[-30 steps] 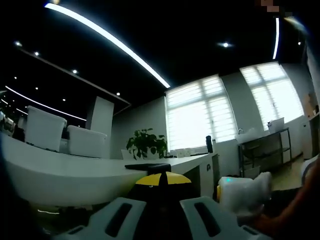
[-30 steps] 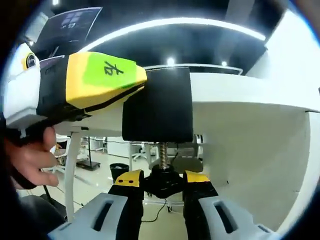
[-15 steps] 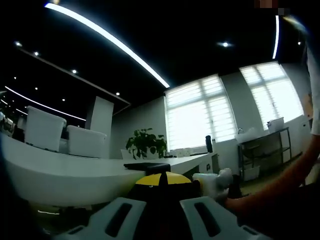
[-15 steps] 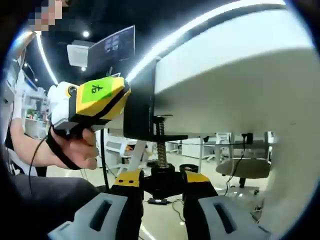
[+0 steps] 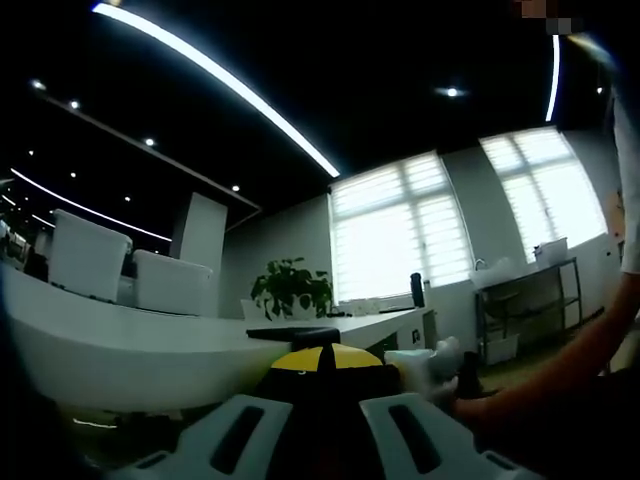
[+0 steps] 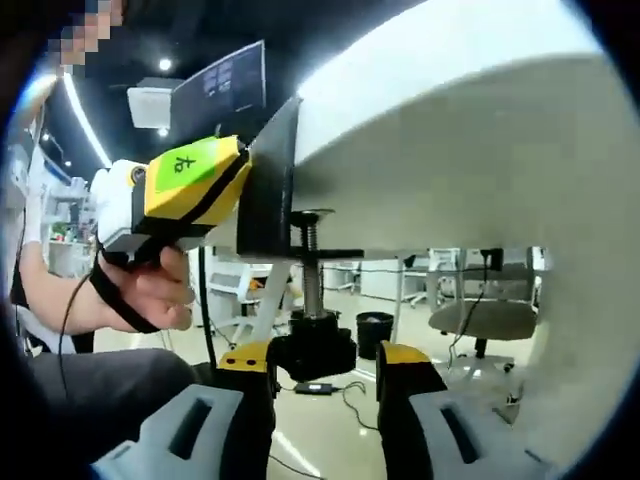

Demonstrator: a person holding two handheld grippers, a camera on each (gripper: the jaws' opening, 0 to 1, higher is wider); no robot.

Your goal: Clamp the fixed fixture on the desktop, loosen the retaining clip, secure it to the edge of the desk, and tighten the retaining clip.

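The black clamp fixture point(image 6: 268, 190) sits on the edge of the white desk point(image 6: 450, 130). Its threaded screw point(image 6: 312, 265) runs down from a small pad under the desktop to a black knob point(image 6: 315, 352). My right gripper point(image 6: 327, 355) is open, its yellow-tipped jaws on either side of the knob, with a gap on the right. My left gripper point(image 6: 245, 168), yellow with a green label, is held by a hand and shut on the fixture's upright plate. In the left gripper view my left gripper point(image 5: 325, 358) is closed on the black plate point(image 5: 295, 333) at the desk point(image 5: 120, 350) edge.
Under the desk are office chairs point(image 6: 485, 320), a black bin point(image 6: 372, 325) and cables on the floor. A monitor point(image 6: 215, 85) hangs behind. The left gripper view has white boxes point(image 5: 90, 258), a plant point(image 5: 293, 287) and a metal shelf point(image 5: 525, 300).
My right gripper's jaws have spread apart from the knob they were gripping, and that view has tipped a little. The left gripper stays put on the plate.
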